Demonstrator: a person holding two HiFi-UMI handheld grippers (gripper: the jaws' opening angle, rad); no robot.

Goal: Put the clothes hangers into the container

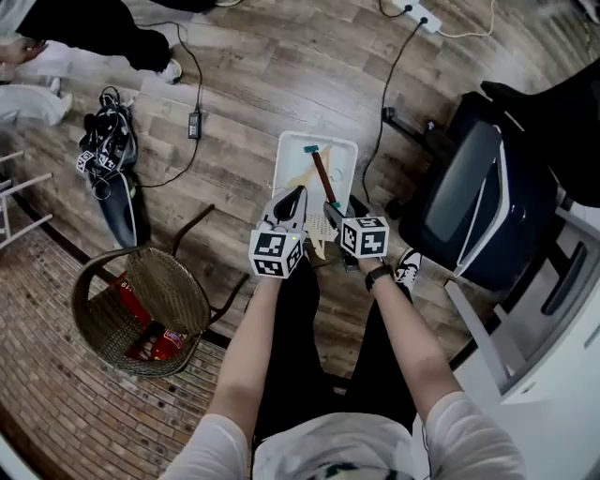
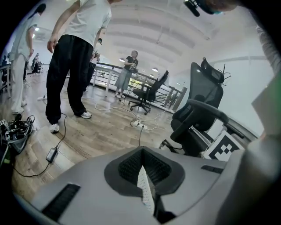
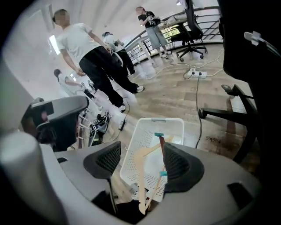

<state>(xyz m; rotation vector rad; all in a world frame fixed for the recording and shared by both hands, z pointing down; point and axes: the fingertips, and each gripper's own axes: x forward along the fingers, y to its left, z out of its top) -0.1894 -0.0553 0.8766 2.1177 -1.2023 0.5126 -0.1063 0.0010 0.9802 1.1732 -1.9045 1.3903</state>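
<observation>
A white perforated container (image 1: 282, 161) stands on the wooden floor in front of me. In it lie a pale wooden hanger (image 1: 301, 178) and a brown bar hanger (image 1: 323, 179) with teal clips. In the right gripper view the wooden hanger (image 3: 141, 176) sticks out over the near rim of the container (image 3: 131, 151), beside the brown hanger (image 3: 161, 149). My right gripper (image 3: 141, 163) is open just above that rim, its pads clear of the hangers. My left gripper (image 1: 292, 200) is shut beside it, nothing held; its closed jaws (image 2: 142, 176) point away from the container.
A wicker basket (image 1: 141, 309) with red items stands at the left. A black office chair (image 1: 469, 202) is close on the right, with cables and a power strip (image 1: 419, 14) beyond. A bundle of black gear (image 1: 111, 141) lies far left. People stand around.
</observation>
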